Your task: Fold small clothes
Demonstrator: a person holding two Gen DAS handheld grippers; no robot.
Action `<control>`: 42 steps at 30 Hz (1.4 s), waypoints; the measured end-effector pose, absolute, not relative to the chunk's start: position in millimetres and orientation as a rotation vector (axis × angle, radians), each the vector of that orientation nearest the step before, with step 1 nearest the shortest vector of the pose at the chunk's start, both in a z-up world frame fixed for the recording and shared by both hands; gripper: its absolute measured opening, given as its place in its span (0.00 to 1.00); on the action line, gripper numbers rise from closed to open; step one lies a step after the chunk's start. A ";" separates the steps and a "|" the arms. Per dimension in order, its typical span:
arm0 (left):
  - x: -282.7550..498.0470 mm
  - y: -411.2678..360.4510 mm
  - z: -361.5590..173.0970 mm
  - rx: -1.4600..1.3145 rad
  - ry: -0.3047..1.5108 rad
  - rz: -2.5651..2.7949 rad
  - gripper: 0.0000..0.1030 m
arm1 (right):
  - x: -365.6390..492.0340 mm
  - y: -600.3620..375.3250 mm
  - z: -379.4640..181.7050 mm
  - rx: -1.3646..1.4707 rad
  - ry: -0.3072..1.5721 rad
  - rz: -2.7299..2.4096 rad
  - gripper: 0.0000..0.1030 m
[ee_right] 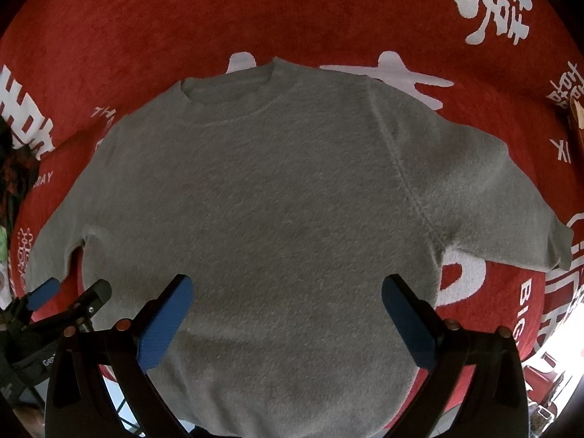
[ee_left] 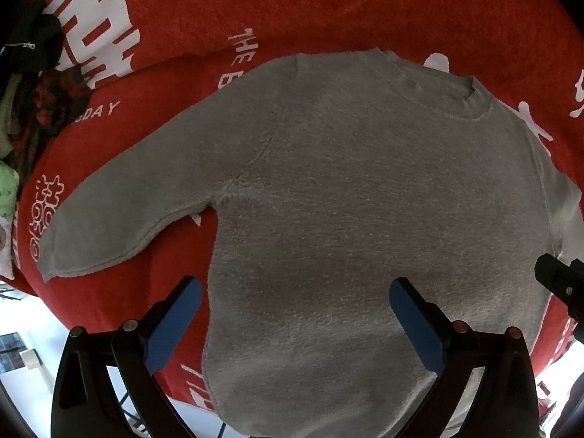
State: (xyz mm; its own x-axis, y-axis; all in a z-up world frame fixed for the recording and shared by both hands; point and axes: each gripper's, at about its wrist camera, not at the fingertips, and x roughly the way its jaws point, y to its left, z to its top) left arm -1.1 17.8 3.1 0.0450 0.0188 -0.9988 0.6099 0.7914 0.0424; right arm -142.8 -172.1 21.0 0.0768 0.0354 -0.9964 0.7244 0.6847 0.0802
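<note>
A small grey sweater lies flat and face up on a red blanket, collar far, both sleeves spread out. It also shows in the right wrist view. My left gripper is open and empty, hovering over the hem's left part. My right gripper is open and empty over the hem's right part. The left gripper shows at the left edge of the right wrist view. Part of the right gripper shows at the right edge of the left wrist view.
The red blanket has white lettering. A pile of dark and green clothes lies at the far left. A white floor shows past the near edge.
</note>
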 end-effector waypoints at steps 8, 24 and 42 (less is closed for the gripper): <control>0.2 23.6 1.1 0.522 1.466 -0.490 1.00 | -141.3 -167.2 21.5 0.669 1.423 -0.568 1.00; 14.7 40.7 1.6 0.478 1.477 -0.420 1.00 | -130.4 -155.2 18.7 0.639 1.440 -0.521 1.00; 98.7 214.3 -13.9 -0.280 1.382 -0.220 1.00 | -108.7 -121.3 5.0 0.588 1.471 -0.396 1.00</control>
